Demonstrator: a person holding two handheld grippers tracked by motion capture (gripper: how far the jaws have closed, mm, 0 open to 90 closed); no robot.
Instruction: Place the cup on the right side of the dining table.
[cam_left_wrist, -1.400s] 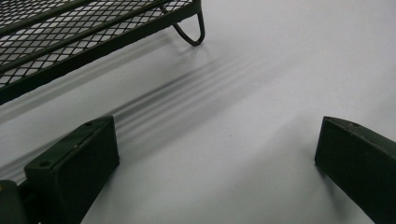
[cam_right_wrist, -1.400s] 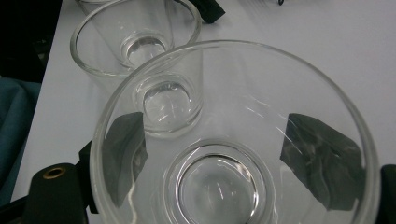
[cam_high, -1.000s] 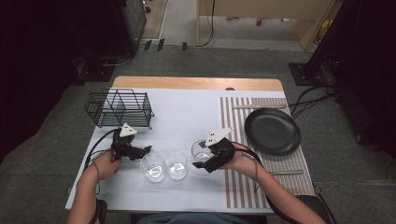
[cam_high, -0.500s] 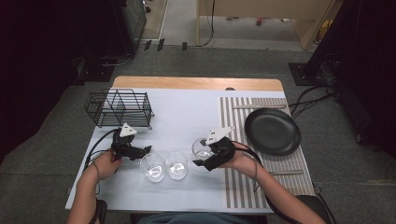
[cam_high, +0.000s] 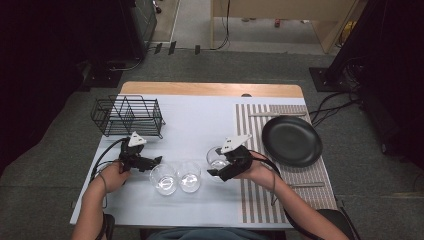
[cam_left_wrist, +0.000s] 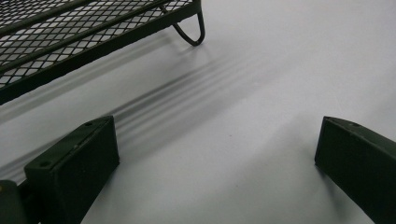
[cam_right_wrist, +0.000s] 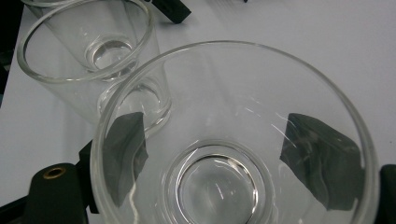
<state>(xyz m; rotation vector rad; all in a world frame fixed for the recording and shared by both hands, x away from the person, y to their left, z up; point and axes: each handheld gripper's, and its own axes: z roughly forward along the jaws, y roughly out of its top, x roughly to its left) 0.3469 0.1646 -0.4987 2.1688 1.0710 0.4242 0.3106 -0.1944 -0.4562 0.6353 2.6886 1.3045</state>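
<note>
Three clear glasses stand at the table's near middle. My right gripper (cam_high: 218, 168) is shut on the rightmost glass (cam_high: 216, 156); in the right gripper view its black fingers (cam_right_wrist: 123, 149) show through the wall of this glass (cam_right_wrist: 243, 88) on both sides of the base. The middle glass (cam_high: 189, 176) stands just beyond it (cam_right_wrist: 88, 51), and the left glass (cam_high: 163, 179) is beside that. My left gripper (cam_high: 154, 161) rests left of the glasses, jaws wide open (cam_left_wrist: 217, 128) over bare white table with nothing between them.
A black wire rack (cam_high: 127, 116) stands at the back left, its foot and mesh close ahead of the left gripper (cam_left_wrist: 70, 32). A black plate (cam_high: 291, 140) lies on a striped mat (cam_high: 257, 195) at the right, with cutlery (cam_high: 302, 185) beside it.
</note>
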